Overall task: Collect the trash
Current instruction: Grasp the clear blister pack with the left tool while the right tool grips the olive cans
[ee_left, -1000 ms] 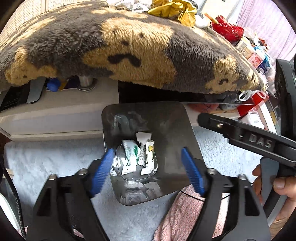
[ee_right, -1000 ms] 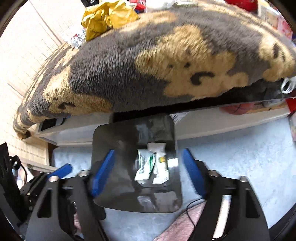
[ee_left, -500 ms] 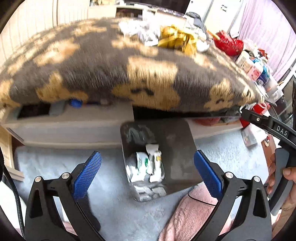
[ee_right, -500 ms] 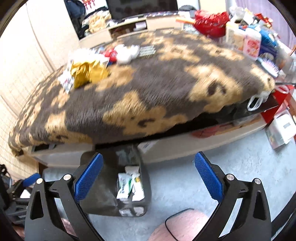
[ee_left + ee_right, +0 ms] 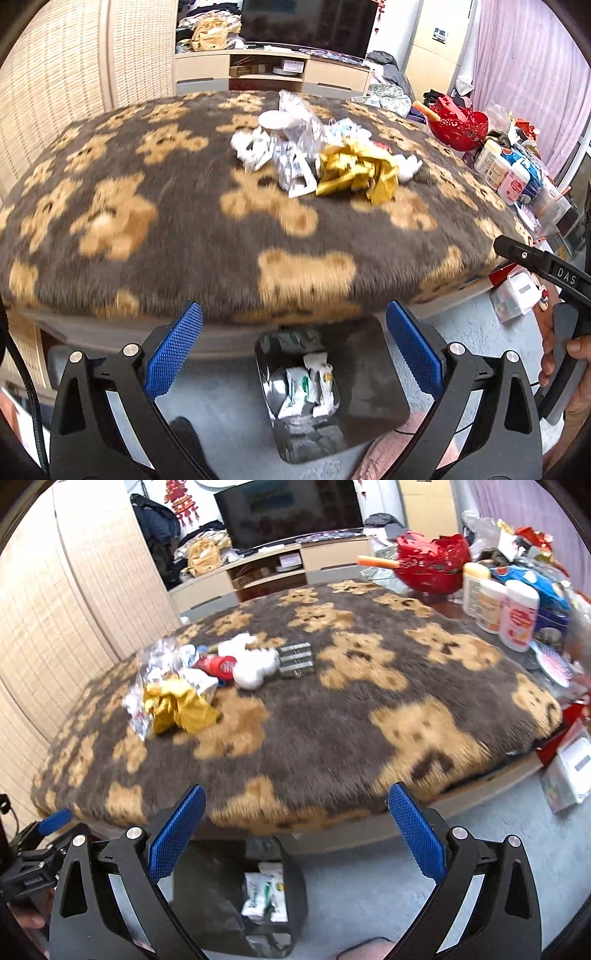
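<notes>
Both my jaws hang spread wide, nothing between them: left gripper and right gripper have just been opening, and both are empty. Right below me on the floor sits the bin, a few wrappers already in it, tucked at the near edge of the surface. Further out, past the middle of that furry cover, lies the trash heap: yellow wrapper, white tissues, clear plastic. My worry: it's one tangled pile, so a pinch may drag neighbours along and spill them on the way back. Light foil could slip out. Over at the far right edge, the bottles and red bowl aren't trash; a wide swing could knock them.
</notes>
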Available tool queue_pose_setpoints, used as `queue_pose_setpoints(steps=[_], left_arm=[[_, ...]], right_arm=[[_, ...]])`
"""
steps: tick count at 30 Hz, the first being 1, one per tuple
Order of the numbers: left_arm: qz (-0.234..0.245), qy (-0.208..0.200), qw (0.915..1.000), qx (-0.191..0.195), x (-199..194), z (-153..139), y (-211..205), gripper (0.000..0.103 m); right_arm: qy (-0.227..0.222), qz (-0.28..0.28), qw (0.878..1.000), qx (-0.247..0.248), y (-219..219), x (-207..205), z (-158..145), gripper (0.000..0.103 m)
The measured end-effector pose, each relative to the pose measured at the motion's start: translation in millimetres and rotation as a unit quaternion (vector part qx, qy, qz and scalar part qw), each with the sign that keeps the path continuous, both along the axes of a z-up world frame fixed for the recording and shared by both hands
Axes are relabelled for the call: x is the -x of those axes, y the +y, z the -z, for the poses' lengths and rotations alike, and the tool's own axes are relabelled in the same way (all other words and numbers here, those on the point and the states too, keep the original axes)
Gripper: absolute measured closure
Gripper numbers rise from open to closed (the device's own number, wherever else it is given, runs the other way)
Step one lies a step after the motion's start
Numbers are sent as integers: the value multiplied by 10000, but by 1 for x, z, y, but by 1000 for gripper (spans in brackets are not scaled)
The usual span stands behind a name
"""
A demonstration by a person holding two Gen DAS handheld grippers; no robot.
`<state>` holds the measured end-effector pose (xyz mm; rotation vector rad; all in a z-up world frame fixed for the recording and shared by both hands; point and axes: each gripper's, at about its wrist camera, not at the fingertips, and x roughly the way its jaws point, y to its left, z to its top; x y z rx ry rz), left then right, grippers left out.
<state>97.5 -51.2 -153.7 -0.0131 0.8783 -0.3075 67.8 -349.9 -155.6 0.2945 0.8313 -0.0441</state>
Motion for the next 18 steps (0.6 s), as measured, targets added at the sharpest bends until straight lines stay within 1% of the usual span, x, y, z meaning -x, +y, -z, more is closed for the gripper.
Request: queue_pose_setpoints(steps=[2, 5, 7, 8, 9, 10, 11, 12, 14, 16, 18], left_arm=[[-10, 74, 10000, 39, -15, -4, 0, 9], [-112, 208, 9993, 273, -38, -7, 4, 9], [-140, 190, 9995, 189, -51, -9, 3, 9], [-158, 159, 9997, 89, -58, -8, 1, 11], [-175, 153, 9997, 14, -64, -7, -1, 13], [-183, 207, 9996, -5, -72, -4, -2, 16], [-185, 267, 9995, 27, -78, -2, -1, 22], [-197, 355, 9991, 84, -84, 2, -1, 25], [-201, 476, 9984, 225, -95, 10, 0, 37], [-194, 540, 9980, 280, -103, 16, -1, 41], [-133, 490, 9984, 264, -109, 18, -5, 41]], right_arm=[[-32, 121, 9999, -26, -7, -16, -3, 3], [-22, 194, 9998, 108, -12, -41, -4, 3], [20, 143, 9998, 155, -15, -62, 1, 4], [48, 149, 9996, 225, -15, -69, 3, 5], [70, 154, 9994, 289, -16, -75, 6, 11], [111, 135, 9992, 351, -16, -85, 11, 23], [147, 101, 9993, 327, -16, -91, 15, 29], [182, 75, 9994, 285, -17, -95, 18, 38], [220, 31, 9995, 221, -17, -108, 26, 39], [198, 52, 9995, 233, -17, -116, 31, 39], [186, 47, 9996, 212, -17, -122, 34, 39]])
